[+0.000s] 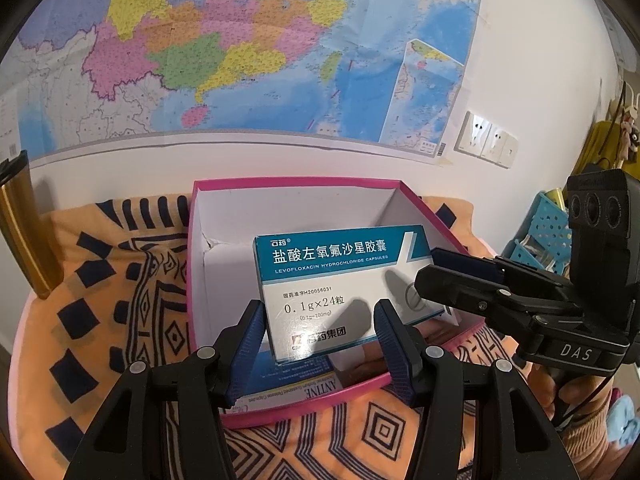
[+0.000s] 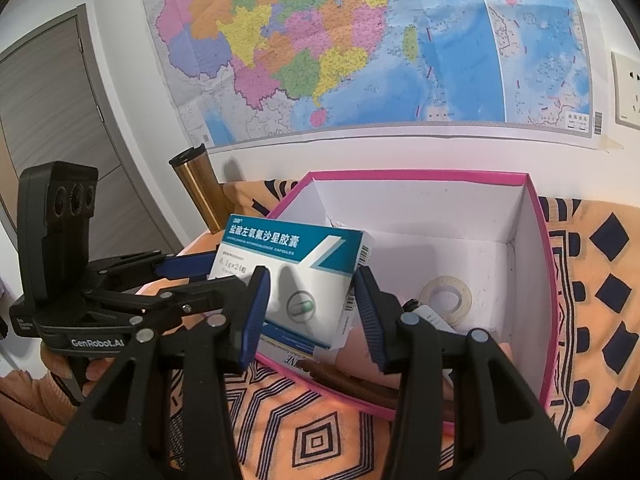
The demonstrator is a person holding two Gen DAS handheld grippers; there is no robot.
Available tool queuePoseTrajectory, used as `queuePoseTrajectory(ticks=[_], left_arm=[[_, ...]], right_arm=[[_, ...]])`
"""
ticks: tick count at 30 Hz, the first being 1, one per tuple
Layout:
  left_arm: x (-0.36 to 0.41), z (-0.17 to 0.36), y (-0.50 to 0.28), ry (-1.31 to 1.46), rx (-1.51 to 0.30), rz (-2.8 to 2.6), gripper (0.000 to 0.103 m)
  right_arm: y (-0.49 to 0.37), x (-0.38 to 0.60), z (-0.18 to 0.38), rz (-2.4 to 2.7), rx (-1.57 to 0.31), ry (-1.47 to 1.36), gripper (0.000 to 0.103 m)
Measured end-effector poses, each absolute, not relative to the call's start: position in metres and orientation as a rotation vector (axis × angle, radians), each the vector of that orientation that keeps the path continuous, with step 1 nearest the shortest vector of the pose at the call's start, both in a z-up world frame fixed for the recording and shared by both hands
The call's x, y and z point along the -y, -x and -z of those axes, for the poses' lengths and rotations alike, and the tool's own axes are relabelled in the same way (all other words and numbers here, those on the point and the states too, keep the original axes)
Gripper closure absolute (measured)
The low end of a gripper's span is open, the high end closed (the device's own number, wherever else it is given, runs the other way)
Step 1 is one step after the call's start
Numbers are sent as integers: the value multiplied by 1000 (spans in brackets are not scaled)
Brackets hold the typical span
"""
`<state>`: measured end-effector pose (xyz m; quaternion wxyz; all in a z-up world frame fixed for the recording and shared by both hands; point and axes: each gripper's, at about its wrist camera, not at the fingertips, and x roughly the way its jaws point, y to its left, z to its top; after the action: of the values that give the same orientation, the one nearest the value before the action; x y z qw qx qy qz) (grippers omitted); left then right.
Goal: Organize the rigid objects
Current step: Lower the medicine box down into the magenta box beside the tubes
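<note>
Two claws share one medicine carton [image 1: 344, 284], a teal-and-white capsule box poised over the open pink box [image 1: 208, 192] that sits on a patterned orange cloth [image 1: 100, 280] by the wall edge of the tabletop. The left claw [image 1: 320, 344] brackets the carton's near end; in its own view a sliver of gap seems to show at each pad, so I cannot tell whether it pinches or merely cradles. The right claw [image 2: 310, 312] straddles the carton's other end, its blue pads lying along both narrow sides, apparently nipping it. Holding at both ends likely keeps the carton flat and square to the pink box's walls, so it can settle neatly onto another flat pack [image 2: 288, 358] already lying near the front corner. A roll of tape [image 2: 446, 294] rests on the box floor toward the right wall, well apart. A gold tumbler [image 2: 198, 184] stands by the back-left corner of the cloth, against the wall.
</note>
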<state>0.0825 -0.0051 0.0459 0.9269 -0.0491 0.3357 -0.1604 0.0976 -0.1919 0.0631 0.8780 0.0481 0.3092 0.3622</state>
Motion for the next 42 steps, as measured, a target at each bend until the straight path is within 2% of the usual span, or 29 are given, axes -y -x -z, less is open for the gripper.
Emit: queuePoseTrajectory(ticks=[42], left_arm=[[14, -42, -106, 94, -718, 317, 47]], right_arm=[[-115, 196, -64, -747, -647, -121, 56]])
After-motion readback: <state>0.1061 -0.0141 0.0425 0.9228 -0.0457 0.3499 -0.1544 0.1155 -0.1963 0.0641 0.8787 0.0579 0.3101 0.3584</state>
